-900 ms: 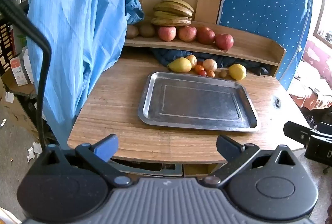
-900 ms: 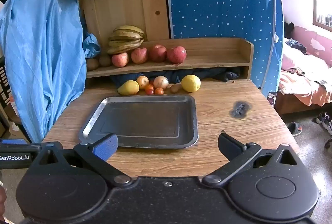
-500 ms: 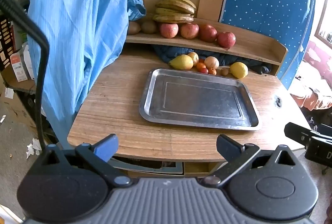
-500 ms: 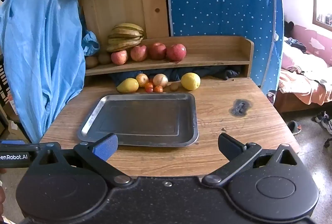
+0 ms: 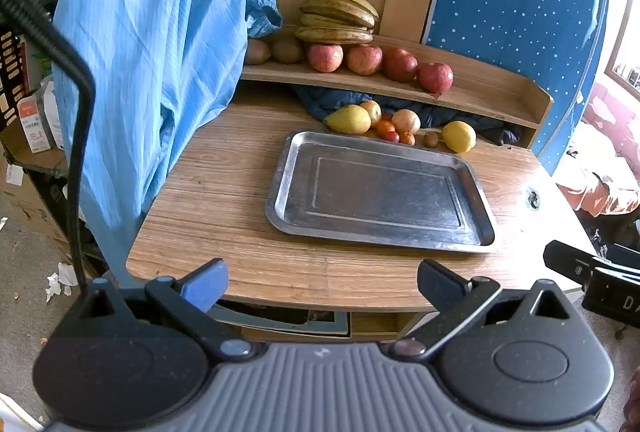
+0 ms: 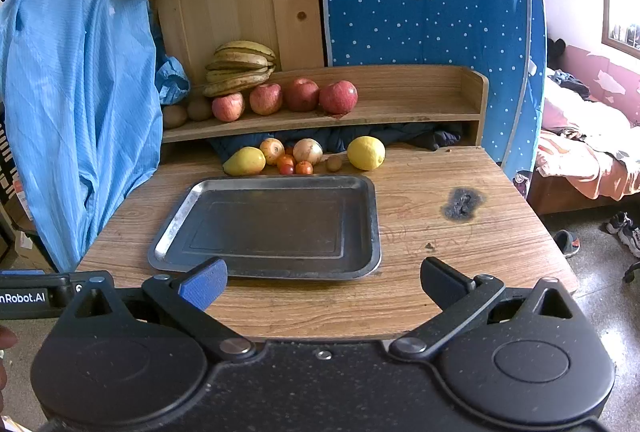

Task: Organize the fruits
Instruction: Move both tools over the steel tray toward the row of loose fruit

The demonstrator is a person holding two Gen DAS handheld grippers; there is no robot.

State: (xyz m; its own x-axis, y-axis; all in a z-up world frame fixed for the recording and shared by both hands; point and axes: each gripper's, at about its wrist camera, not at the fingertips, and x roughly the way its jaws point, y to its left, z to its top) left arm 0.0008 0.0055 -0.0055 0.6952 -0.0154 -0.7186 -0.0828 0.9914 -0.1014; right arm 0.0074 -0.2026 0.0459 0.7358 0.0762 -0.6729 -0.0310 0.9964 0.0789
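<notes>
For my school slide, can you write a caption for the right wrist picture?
Open right gripper faces an empty metal tray, with lemon, pear and shelf apples behind.

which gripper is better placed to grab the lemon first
Right, probably. The lemon lies at the right end of the fruit row, nearly straight ahead of the open right hand-held gripper; from the left hand-held gripper it sits across the tray.

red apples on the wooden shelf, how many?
4 round red apples, in a row along the wooden shelf beside the bananas. None looks hidden.
</notes>
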